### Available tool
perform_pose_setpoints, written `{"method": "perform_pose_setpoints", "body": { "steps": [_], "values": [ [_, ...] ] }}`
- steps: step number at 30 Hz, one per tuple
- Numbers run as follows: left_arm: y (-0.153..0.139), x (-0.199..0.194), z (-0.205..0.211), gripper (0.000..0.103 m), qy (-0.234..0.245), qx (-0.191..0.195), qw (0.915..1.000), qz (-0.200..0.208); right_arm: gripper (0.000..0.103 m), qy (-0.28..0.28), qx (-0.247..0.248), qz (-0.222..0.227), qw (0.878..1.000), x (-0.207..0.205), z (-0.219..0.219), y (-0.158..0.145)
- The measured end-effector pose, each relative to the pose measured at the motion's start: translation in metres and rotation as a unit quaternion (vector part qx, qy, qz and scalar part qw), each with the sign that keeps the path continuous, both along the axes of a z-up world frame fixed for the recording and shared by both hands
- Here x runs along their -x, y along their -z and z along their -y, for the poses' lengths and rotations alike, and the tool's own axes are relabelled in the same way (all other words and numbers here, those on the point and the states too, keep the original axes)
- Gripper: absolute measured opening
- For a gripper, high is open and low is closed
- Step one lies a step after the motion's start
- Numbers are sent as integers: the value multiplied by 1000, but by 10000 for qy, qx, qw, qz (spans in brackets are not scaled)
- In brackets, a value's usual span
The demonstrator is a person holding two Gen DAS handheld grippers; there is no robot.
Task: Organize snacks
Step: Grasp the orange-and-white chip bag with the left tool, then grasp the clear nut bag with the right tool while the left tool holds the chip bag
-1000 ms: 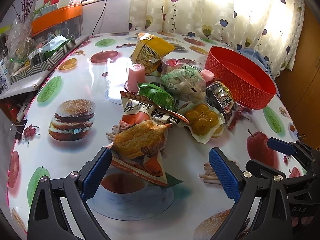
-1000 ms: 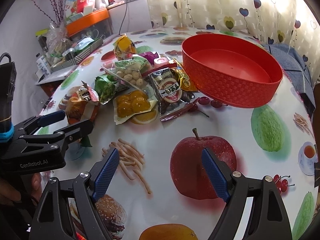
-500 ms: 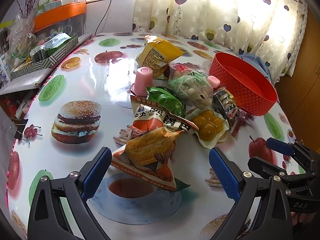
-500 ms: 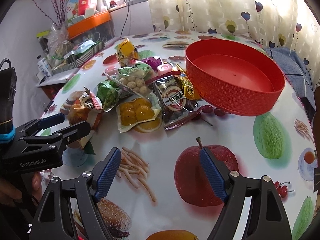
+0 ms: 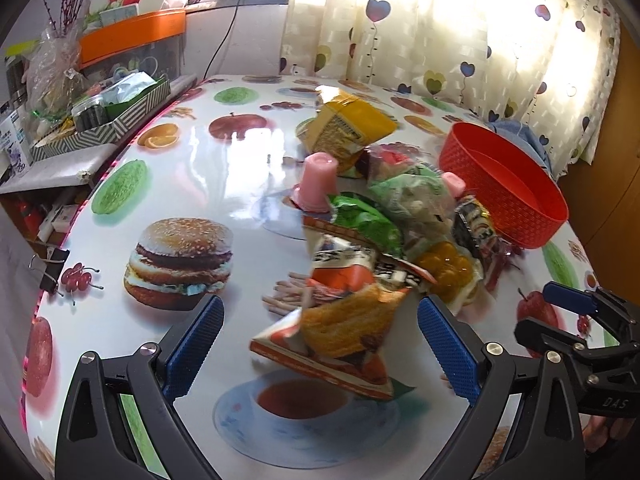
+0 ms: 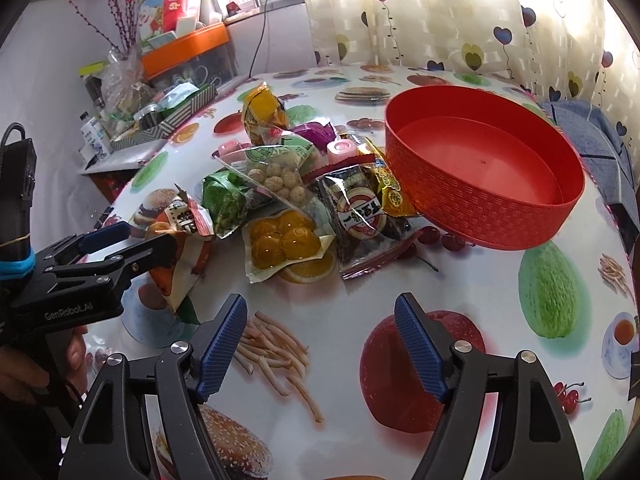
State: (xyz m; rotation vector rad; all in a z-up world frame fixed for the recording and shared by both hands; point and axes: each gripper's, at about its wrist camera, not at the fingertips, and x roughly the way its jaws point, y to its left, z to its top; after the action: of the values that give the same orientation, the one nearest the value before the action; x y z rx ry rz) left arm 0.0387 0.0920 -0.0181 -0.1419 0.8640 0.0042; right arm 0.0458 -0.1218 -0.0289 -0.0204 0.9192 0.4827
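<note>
The orange snack bag lies at the near end of the snack heap on the printed tablecloth, right in front of your left gripper. Its long axis runs away from you toward the heap, its crimped top edge at the far end. Your left gripper's jaws stand wide apart with the bag between them, and the blue pads do not touch it. In the right wrist view your left gripper's jaw tips reach the bag's near side; whether they touch it you cannot tell.

Your right gripper has just been closing a little, yet its jaws are still wide, nothing between them, over bare tablecloth between the printed fries and apple.

Behind the bag sit a green packet, a clear pack of yellow pieces and a dark wrapped pack. The red basket stands to their right, empty, its near wall covering the edge of a yellow packet. The bag's print is blurred in the left wrist view.
</note>
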Motion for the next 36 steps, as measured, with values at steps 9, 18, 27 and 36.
{"method": "perform_pose_setpoints", "body": {
  "steps": [9, 18, 27, 36],
  "values": [
    [8, -10, 2, 98, 317, -93, 9995, 26, 76, -92, 40, -8, 9999, -6, -10, 2],
    [19, -17, 8, 54, 471, -18, 9988, -110, 76, -235, 92, 152, 9996, -18, -23, -5],
    [16, -13, 0, 50, 408, 98, 9991, -51, 76, -458, 64, 228, 9987, -42, -38, -9],
    [5, -9, -13, 50, 227, 66, 9997, 31, 75, -714, 56, 228, 9972, -53, -61, -8]
  ]
}}
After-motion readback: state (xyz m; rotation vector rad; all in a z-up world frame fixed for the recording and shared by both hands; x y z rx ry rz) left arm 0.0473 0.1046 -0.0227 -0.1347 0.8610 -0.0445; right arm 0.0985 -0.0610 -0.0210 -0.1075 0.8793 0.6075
